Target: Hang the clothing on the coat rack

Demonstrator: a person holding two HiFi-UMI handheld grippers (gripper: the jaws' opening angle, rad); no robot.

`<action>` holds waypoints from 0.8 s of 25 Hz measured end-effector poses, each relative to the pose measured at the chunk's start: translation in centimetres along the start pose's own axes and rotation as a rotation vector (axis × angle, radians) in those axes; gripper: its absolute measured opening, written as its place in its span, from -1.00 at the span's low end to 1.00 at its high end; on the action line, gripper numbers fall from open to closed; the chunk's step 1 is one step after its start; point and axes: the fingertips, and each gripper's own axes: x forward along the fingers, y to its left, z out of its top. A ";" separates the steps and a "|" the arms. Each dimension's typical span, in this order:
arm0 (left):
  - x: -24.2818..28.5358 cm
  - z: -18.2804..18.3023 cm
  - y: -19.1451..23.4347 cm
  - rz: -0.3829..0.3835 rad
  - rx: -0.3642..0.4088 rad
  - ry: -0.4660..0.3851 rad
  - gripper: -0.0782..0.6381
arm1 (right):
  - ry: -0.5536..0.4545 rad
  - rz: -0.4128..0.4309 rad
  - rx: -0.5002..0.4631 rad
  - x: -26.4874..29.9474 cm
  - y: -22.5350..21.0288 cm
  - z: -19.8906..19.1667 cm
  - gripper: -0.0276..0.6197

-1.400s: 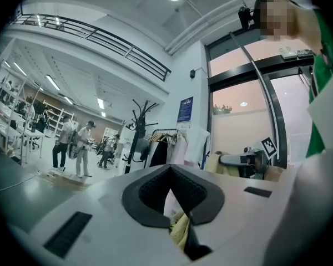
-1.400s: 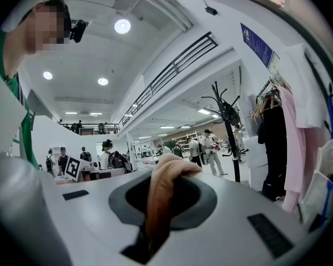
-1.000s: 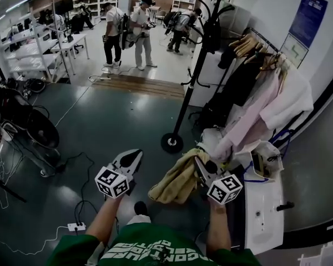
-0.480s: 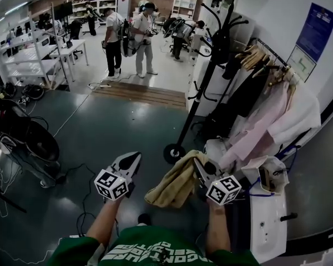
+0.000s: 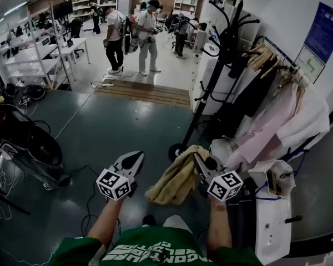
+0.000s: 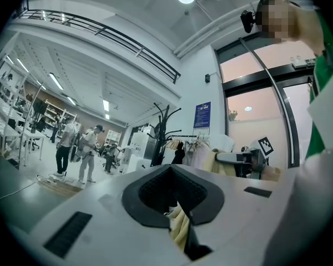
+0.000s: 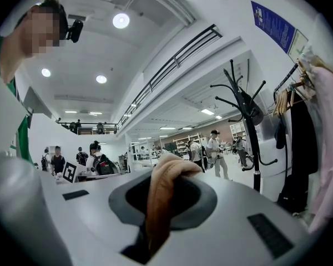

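Carrying step: right gripper (image 5: pixel 201 164) is clenched on the tan garment (image 5: pixel 173 184), with the rack (image 5: pixel 208 93) at one o'clock. Left gripper (image 5: pixel 133 159) is closed (apparently empty). Next: raise the cloth onto the rack.

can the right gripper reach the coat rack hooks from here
Probably not yet: the right gripper, shut on the tan garment, sits low, short of the coat rack; nothing blocks the floor between.

left tongs (image 5: pixel 134 159): closed, empty | right tongs (image 5: pixel 200 163): clamped on garment (image 5: pixel 175 183)
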 end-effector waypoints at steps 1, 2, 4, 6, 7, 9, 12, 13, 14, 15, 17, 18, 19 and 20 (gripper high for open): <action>0.1 0.0 0.3 0.003 -0.001 0.001 -0.77 | 0.000 0.003 -0.001 0.5 -0.2 0.0 -0.78; 0.2 0.0 0.7 0.007 -0.001 0.002 -0.77 | 0.001 0.006 -0.002 1.0 -0.4 0.0 -0.78; 0.5 0.0 1.5 0.016 0.000 0.003 -0.77 | 0.006 0.011 -0.005 2.0 -0.9 0.1 -0.78; 1.1 0.3 2.3 0.024 0.002 -0.001 -0.77 | 0.011 0.017 -0.008 3.0 -1.5 0.1 -0.78; 1.4 0.5 2.6 0.028 0.004 -0.005 -0.77 | 0.012 0.020 -0.009 3.5 -1.8 0.2 -0.78; 2.2 1.0 3.2 0.033 0.010 -0.013 -0.77 | 0.013 0.029 -0.010 4.5 -2.5 0.4 -0.78; 3.7 1.4 4.3 0.041 0.015 -0.020 -0.77 | 0.016 0.046 -0.014 6.1 -3.7 0.8 -0.78; 4.3 1.4 4.6 0.045 0.017 -0.021 -0.77 | 0.016 0.052 -0.017 6.6 -4.2 0.8 -0.78; 4.9 1.3 5.0 0.048 0.019 -0.020 -0.77 | 0.016 0.058 -0.020 7.1 -4.7 0.9 -0.78; 5.6 1.3 5.5 0.051 0.022 -0.020 -0.77 | 0.013 0.063 -0.022 7.7 -5.3 1.1 -0.78; 7.1 1.3 6.2 0.055 0.027 -0.020 -0.77 | 0.010 0.073 -0.026 8.7 -6.6 1.4 -0.78; 8.0 1.3 6.5 0.056 0.030 -0.021 -0.77 | 0.009 0.080 -0.028 9.1 -7.3 1.5 -0.78; 8.9 1.3 6.8 0.055 0.035 -0.022 -0.77 | 0.008 0.088 -0.032 9.5 -7.9 1.6 -0.78; 9.8 1.3 7.2 0.055 0.040 -0.022 -0.77 | 0.007 0.096 -0.036 10.0 -8.6 1.7 -0.78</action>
